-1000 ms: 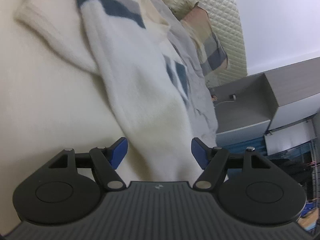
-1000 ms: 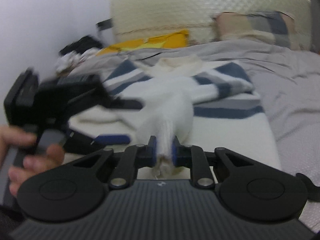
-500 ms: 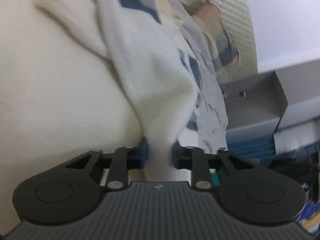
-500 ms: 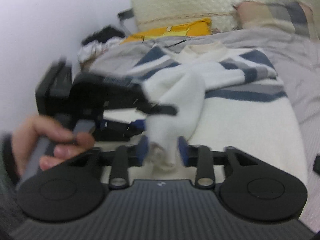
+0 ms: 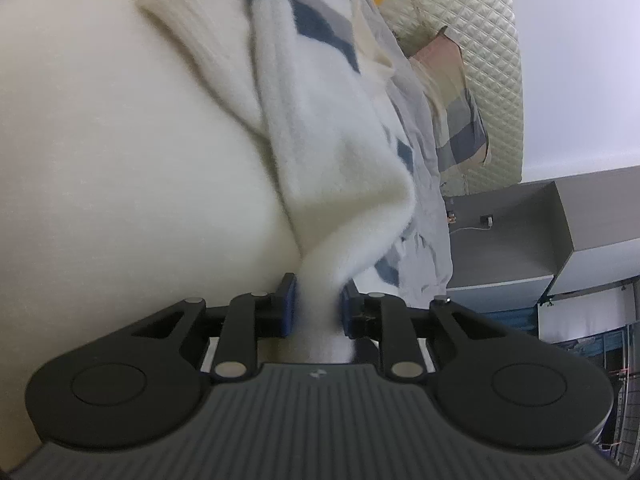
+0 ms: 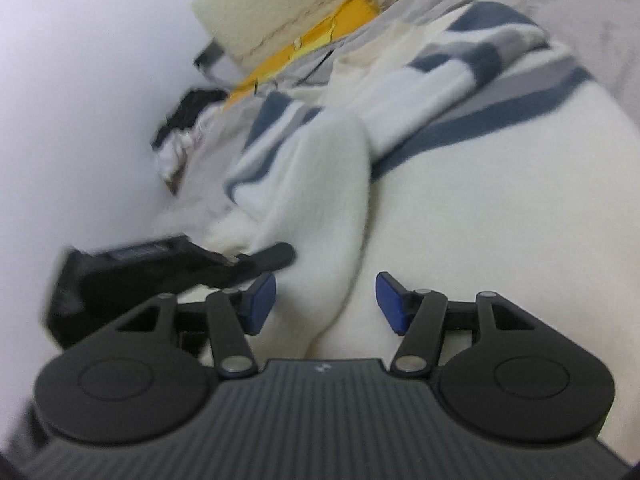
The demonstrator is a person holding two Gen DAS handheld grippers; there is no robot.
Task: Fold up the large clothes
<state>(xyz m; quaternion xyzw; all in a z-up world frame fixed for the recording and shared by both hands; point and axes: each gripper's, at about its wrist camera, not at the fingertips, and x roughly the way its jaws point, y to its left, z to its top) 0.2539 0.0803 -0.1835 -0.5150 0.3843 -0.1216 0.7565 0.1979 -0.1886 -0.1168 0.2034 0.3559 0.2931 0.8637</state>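
Observation:
A white knit sweater [image 5: 120, 160] with blue and grey stripes lies spread on a bed. One of its sleeves [image 5: 340, 168] runs down into my left gripper [image 5: 318, 302], whose blue pads pinch the cuff end while the jaws are easing open. In the right wrist view the same sleeve [image 6: 320, 200] lies across the sweater's body [image 6: 500, 220]. It passes between the blue pads of my right gripper [image 6: 326, 300] without touching them, and those jaws are opening. The left gripper [image 6: 160, 268] shows there as a black shape at the left, at the sleeve's end.
Grey bed sheet [image 5: 424, 168] lies under the sweater. A quilted headboard [image 5: 480, 40], a checked pillow [image 5: 460, 120] and a yellow item [image 6: 312, 52] are at the bed's head. Dark clothes [image 6: 188, 108] lie by the wall, and a grey cabinet [image 5: 520, 240] stands beside the bed.
The left gripper has shut on the sleeve end. The right gripper has let the sleeve go, opened wide and rolled, so its view is tilted.

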